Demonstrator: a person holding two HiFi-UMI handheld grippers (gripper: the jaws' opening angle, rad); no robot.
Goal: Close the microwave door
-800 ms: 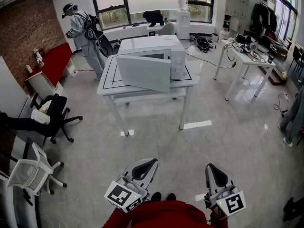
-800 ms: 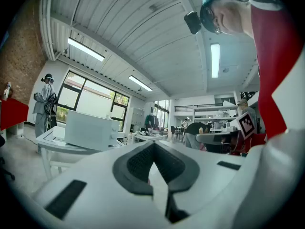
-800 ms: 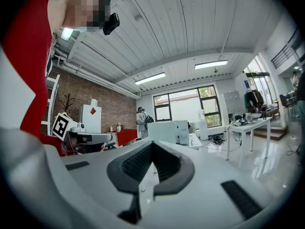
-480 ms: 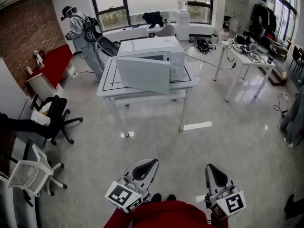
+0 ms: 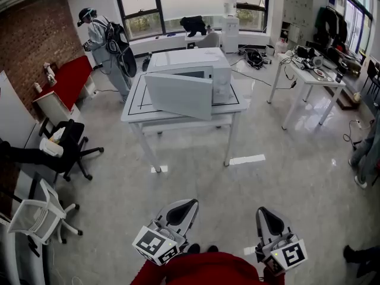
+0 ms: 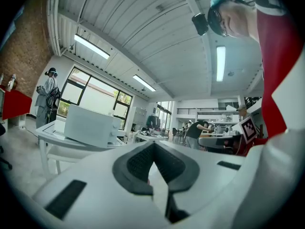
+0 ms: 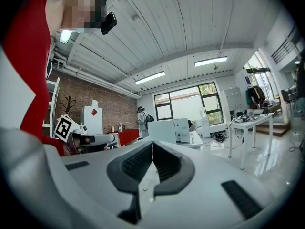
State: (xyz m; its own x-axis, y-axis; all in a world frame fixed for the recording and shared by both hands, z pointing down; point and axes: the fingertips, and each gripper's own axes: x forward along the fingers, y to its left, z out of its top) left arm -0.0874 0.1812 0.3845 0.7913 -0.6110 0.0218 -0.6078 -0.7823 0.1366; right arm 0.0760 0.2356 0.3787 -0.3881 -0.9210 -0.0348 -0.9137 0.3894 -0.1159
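A white microwave (image 5: 196, 67) stands on a white table (image 5: 133, 108) across the room, its door (image 5: 178, 95) swung open toward me. It also shows far off as the microwave (image 6: 90, 127) in the left gripper view and the microwave (image 7: 169, 130) in the right gripper view. My left gripper (image 5: 184, 205) and right gripper (image 5: 268, 215) hang low in front of me, far from the table, both pointing level. Both are shut with nothing between their dark pads (image 6: 138, 161) (image 7: 140, 161).
A person in white (image 5: 104, 37) stands behind the table at the left. Black office chair (image 5: 65, 144) and a white chair (image 5: 38, 215) stand at the left. A second white table (image 5: 306, 76) with clutter is at the right. Glossy floor lies between me and the microwave table.
The person behind the table has shifted slightly. My grippers and the microwave door stay as they were.
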